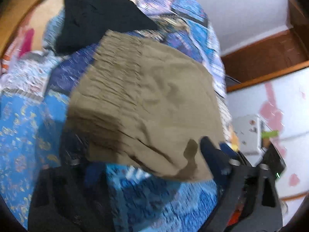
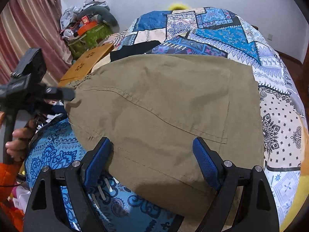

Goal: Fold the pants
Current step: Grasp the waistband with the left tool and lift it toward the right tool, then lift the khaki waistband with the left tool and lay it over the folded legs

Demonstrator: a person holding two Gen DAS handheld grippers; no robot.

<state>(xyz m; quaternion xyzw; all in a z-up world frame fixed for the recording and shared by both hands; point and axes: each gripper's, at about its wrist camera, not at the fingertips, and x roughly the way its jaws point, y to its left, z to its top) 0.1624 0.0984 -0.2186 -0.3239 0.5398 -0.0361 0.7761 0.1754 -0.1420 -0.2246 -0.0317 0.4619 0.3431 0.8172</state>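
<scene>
The khaki pants (image 2: 164, 106) are lying folded on the blue patterned bedspread (image 2: 231, 36). I am holding my right gripper (image 2: 152, 154) wide open over their near edge, gripping nothing. My left gripper (image 2: 65, 94) is touching their waistband corner; I cannot tell its opening.

One khaki pants (image 2: 166, 104), one black garment (image 1: 100, 17)

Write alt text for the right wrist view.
Folded khaki cotton pants lie on a blue patchwork bedspread, the open right gripper over their near edge. The left gripper meets the waistband corner at left.
</scene>
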